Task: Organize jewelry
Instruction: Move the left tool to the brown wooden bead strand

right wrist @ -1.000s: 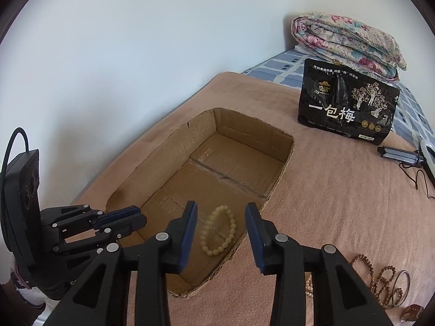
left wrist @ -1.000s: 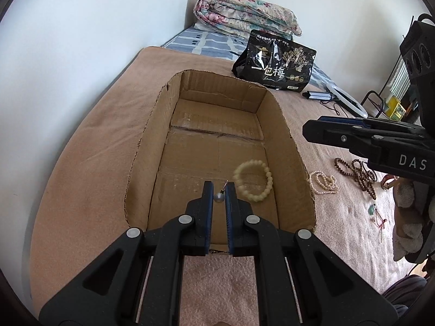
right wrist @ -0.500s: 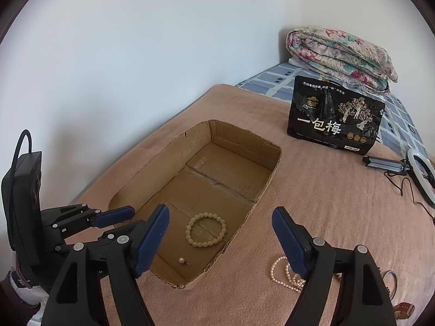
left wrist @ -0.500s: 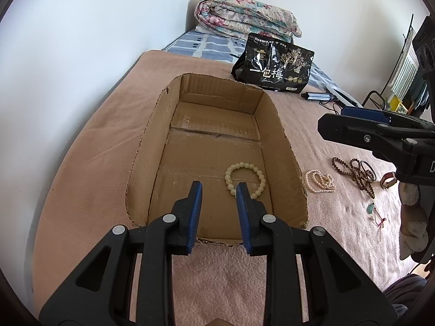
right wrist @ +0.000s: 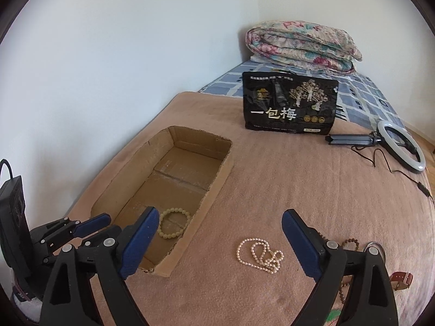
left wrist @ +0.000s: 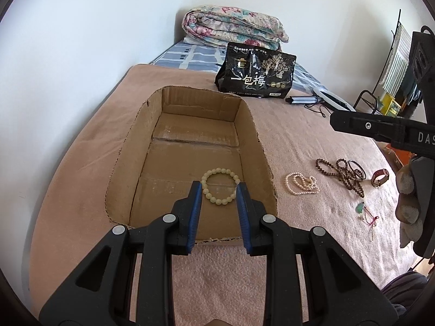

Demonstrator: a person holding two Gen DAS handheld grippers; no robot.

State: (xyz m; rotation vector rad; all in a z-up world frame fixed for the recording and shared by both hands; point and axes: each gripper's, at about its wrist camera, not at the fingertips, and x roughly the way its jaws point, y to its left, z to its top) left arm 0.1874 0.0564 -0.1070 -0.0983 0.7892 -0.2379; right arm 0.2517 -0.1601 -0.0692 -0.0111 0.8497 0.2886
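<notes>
An open cardboard box (left wrist: 190, 146) lies on the pink blanket with a cream bead bracelet (left wrist: 217, 170) on its floor. My left gripper (left wrist: 218, 190) hovers over the box's near end, open, with nothing between its fingers. My right gripper (right wrist: 220, 213) is off to the right of the box over the blanket. Its jaws are opening wide and are empty. A pearl necklace (right wrist: 258, 252) lies on the blanket just below it. Further right lie a brown bead strand (left wrist: 339, 171), a watch (left wrist: 380, 176) and a green pendant on a red cord (left wrist: 360, 207).
A black snack bag (left wrist: 255, 73) stands beyond the box, with a folded floral quilt (left wrist: 233, 27) behind it. A ring light on a stand (right wrist: 402, 144) lies at the right. A white wall runs along the left of the bed. A gloved hand (left wrist: 407, 198) holds the right gripper.
The left gripper opened and let go of a small round bead, which dropped into the box. The right gripper opened wide and swung right, from over the box to over the pearl necklace.
</notes>
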